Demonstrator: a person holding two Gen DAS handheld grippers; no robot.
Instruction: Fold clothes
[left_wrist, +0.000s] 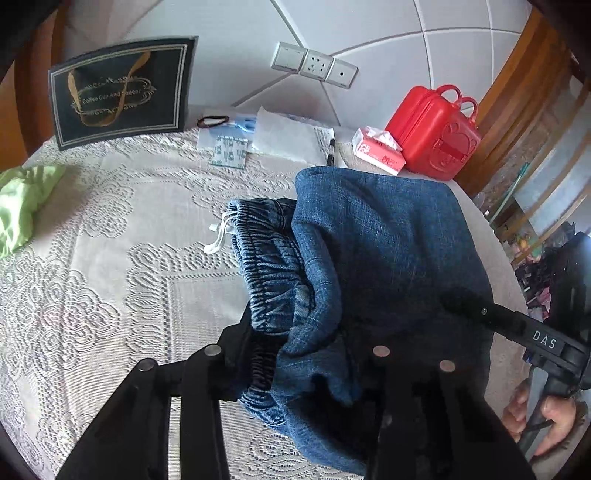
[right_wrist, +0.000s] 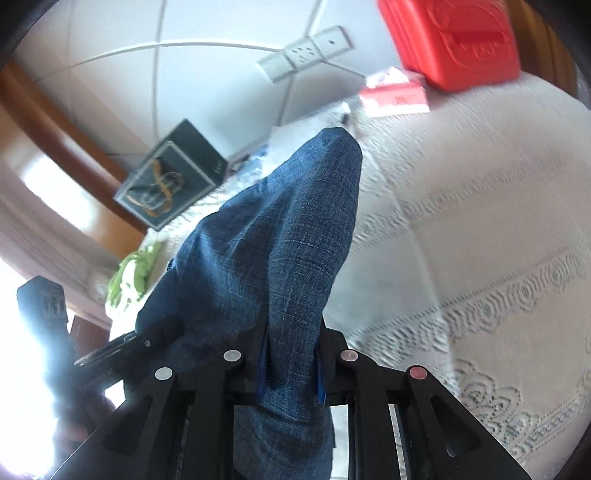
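Observation:
Blue denim jeans (left_wrist: 376, 251) are folded into a bundle, and the elastic waistband (left_wrist: 273, 266) and its white drawstring (left_wrist: 219, 236) show on the left. They are lifted at the near end above the lace tablecloth (left_wrist: 110, 277). My left gripper (left_wrist: 306, 354) is shut on the waistband end of the bundle. In the right wrist view my right gripper (right_wrist: 290, 365) is shut on a fold of the jeans (right_wrist: 266, 236), which drape away from it. The right gripper (left_wrist: 517, 325) also enters the left wrist view from the right, held by a hand (left_wrist: 546, 417).
Against the tiled wall stand a red plastic case (left_wrist: 432, 129) and a tissue pack (left_wrist: 376, 151). Papers and a pen (left_wrist: 330, 151) lie beside a dark gift bag (left_wrist: 122, 92). A green cloth (left_wrist: 22, 206) lies at the left. The table's rounded edge runs along the right.

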